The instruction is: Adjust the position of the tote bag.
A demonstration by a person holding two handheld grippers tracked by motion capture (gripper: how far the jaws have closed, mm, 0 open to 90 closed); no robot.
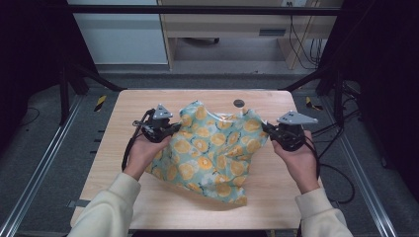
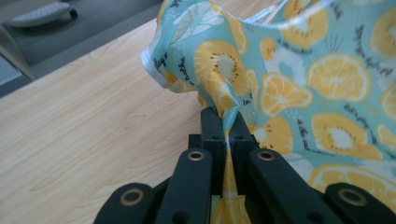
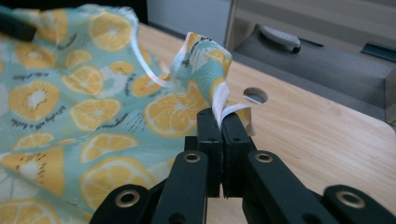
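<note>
**A:** What lies around the cloth?

**B:** Little. The cloth (image 1: pixel 212 148), pale blue with orange slices printed on it, sits in the middle of the table (image 1: pixel 148 197), its near part spread flat and its far edge lifted between the two grippers. Just beyond that edge there is a round dark hole (image 1: pixel 239 103) in the tabletop. Nothing stands between the grippers and the cloth.

**A:** And the jaws?

**B:** The left gripper (image 1: pixel 170 129) is clamped on a fold at the cloth's left side; in the left gripper view the fabric runs straight down between its closed jaws. The right gripper (image 1: pixel 267 129) is pinched tight on the right corner, where a white ribbon (image 3: pixel 224 105) is sewn in. In the right gripper view that ribbon curls out just above the jaws.

**A:** Cables in the way?

**B:** A black cable (image 1: pixel 129 148) hangs from the left gripper beside the wrist, clear of the cloth.

**A:** The surface and the room?

**B:** Light wood grain, rounded corners. Grey floor (image 1: pixel 44 163) all round, metal rails (image 1: pixel 39 163) either side, dark curtains (image 1: pixel 29 49) left and right, a pale wooden desk (image 1: pixel 222 24) at the back with wires (image 1: pixel 301 44) hanging beside it.
</note>
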